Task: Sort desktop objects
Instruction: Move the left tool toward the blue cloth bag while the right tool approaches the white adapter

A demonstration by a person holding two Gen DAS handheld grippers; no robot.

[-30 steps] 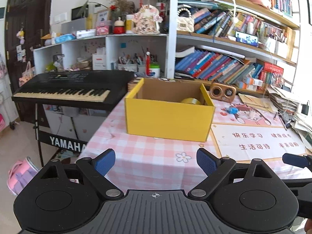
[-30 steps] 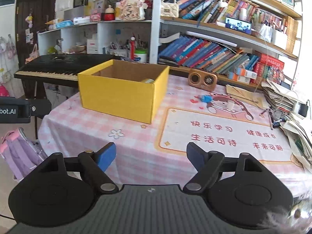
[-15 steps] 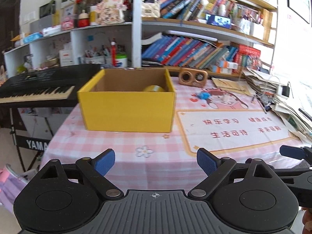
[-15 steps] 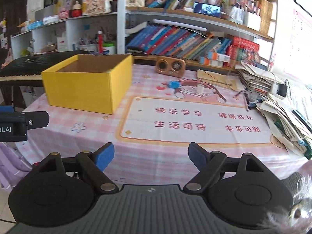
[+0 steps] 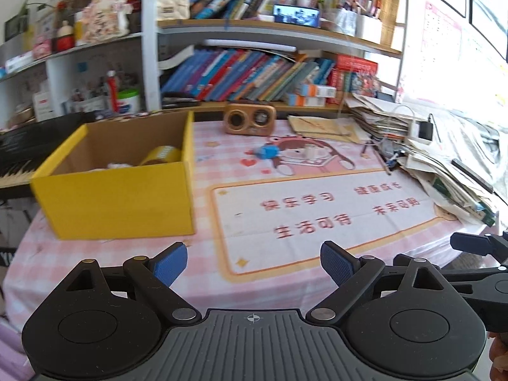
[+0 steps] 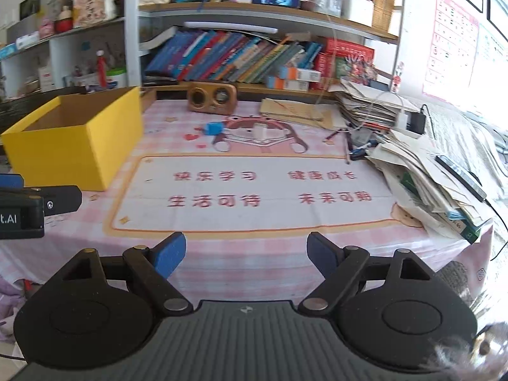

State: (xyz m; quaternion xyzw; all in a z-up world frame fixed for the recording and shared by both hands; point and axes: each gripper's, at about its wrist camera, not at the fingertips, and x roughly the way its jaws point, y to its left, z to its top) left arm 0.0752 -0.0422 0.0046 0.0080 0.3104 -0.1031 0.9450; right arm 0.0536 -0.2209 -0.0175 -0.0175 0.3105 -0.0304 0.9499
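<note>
A yellow cardboard box stands on the left of the pink checked tablecloth; a yellow tape roll lies inside it. A small blue object and a small white one rest on the cartoon mat beyond its printed text. My left gripper is open and empty over the table's near edge. My right gripper is likewise open and empty, to the right of the left one.
A wooden speaker stands at the back of the table. A messy stack of papers and books with cables and pens fills the right side. Bookshelves rise behind, and a black keyboard sits at the left.
Both grippers have swung to the right along the table's near edge. The yellow box has slid leftward in both views and the paper stack has come into view. The jaws stay open.
</note>
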